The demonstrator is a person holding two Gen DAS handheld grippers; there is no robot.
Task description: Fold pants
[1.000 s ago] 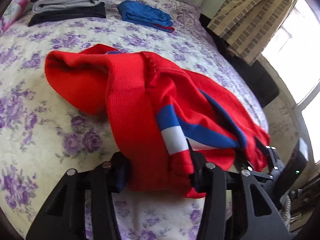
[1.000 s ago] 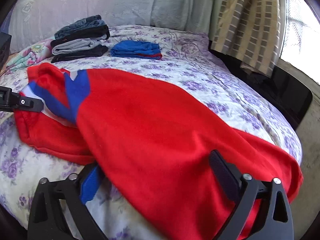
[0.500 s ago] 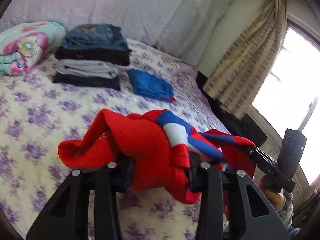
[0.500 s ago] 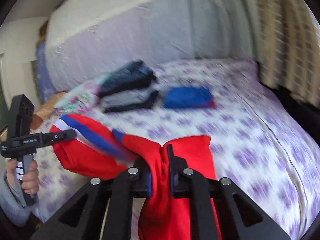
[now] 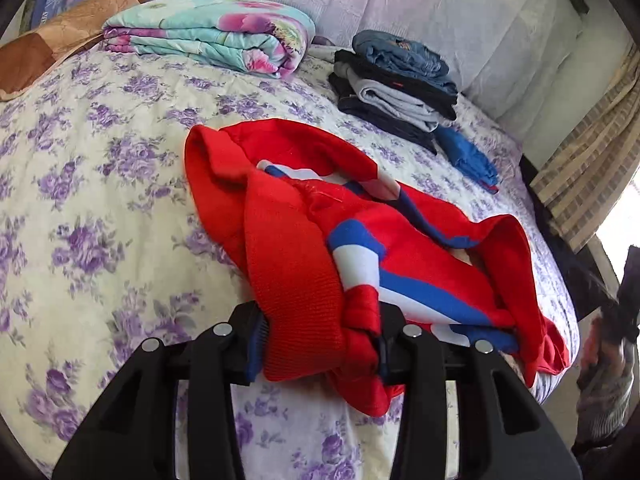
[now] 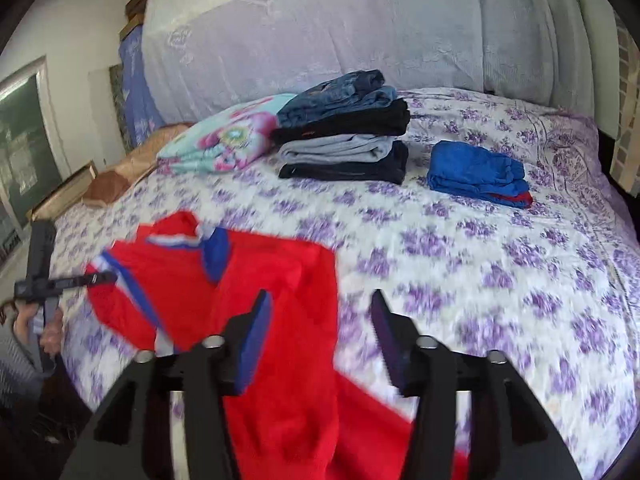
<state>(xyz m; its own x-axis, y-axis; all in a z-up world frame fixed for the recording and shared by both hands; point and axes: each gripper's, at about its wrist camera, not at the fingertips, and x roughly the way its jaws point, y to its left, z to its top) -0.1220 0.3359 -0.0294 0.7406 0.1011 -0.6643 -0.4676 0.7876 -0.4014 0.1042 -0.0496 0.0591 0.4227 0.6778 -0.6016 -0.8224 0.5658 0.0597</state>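
Note:
The red pants (image 5: 288,216) with blue and white side stripes lie bunched on the flowered bedspread (image 5: 92,200). My left gripper (image 5: 320,332) is shut on a thick bunch of their red knit edge near the bed's front. In the right wrist view the pants (image 6: 280,276) spread from the left down past the camera. My right gripper (image 6: 320,308) hangs above them with its jaws opening. Red cloth lies below the gap, and neither pad presses on it. The left gripper (image 6: 100,278) shows at the far left, on the striped end.
A stack of folded pants (image 6: 344,136) and a folded blue garment (image 6: 476,172) sit towards the back of the bed. A folded floral blanket (image 5: 216,36) lies beside them. A curtain (image 5: 588,168) and the bed's edge are on the right.
The right gripper, shut on the red cloth half a second ago, has let it go and opened. The left gripper swung across the bed with its end still held, bunching the pants.

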